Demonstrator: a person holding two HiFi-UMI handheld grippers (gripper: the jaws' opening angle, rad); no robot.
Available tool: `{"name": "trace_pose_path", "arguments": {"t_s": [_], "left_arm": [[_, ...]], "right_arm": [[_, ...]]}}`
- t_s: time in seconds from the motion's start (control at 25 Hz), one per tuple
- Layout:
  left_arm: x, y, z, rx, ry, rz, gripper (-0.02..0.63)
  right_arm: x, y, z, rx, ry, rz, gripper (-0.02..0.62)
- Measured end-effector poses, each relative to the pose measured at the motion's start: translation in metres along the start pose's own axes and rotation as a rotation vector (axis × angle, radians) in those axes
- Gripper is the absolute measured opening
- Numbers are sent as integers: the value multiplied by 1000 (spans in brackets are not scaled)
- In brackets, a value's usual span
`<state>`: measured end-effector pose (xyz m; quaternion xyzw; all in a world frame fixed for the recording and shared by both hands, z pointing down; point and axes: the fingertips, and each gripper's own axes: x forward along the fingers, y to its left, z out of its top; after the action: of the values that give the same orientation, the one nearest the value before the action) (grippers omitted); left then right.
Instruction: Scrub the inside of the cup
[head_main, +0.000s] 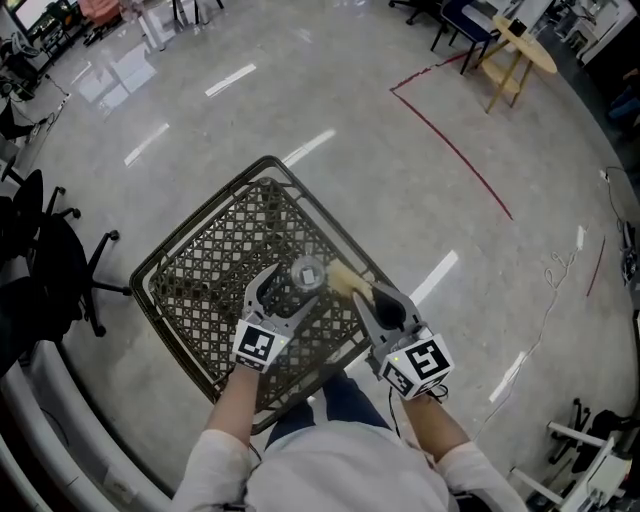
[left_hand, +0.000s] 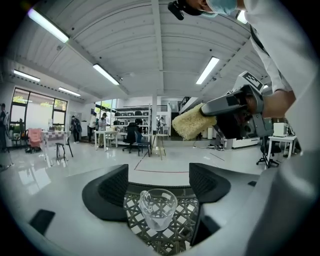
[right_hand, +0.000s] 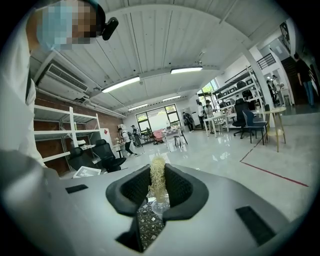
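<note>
A clear glass cup (head_main: 307, 272) stands upright on the dark lattice table (head_main: 200, 270). In the head view my left gripper (head_main: 292, 287) is open, its jaws wide on either side of the cup and not pressing it. The left gripper view shows the cup (left_hand: 158, 207) just beyond and between the jaws of the left gripper (left_hand: 159, 182), resting on the lattice (left_hand: 176, 234). My right gripper (head_main: 372, 300) is shut on a pale yellow loofah scrubber (head_main: 345, 278), held just right of the cup. The scrubber (right_hand: 158, 179) stands up between the jaws of the right gripper (right_hand: 158, 189), with the cup (right_hand: 159, 206) below it.
The table's near edge (head_main: 300, 400) lies against the person's legs. A black office chair (head_main: 45, 270) stands at the left. A wooden table (head_main: 520, 50), a red floor line (head_main: 455, 150) and a thin cable (head_main: 560, 270) lie farther off on the grey floor.
</note>
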<state>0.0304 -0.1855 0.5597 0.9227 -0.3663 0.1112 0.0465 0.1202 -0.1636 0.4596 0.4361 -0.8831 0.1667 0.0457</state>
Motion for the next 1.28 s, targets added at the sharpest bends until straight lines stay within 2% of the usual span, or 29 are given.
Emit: {"name": "trace_pose_path", "arguments": {"t_s": [0.28,0.48,0.96,1.28], "left_arm": [[14,-1,-35,-47,33,-11,373],[23,-5,-54,-38,43,-36,380],[46,4,-102,-49,88,-17,385],[66,1,-117,-57,90,-27,385]], "right_arm": [[6,-8,-12,9,12,7,89],[15,-12,-18,4,22,25,89],[27,-25,-41,30,50,35,89],[29,-37,-54,41,64,32,89]]}}
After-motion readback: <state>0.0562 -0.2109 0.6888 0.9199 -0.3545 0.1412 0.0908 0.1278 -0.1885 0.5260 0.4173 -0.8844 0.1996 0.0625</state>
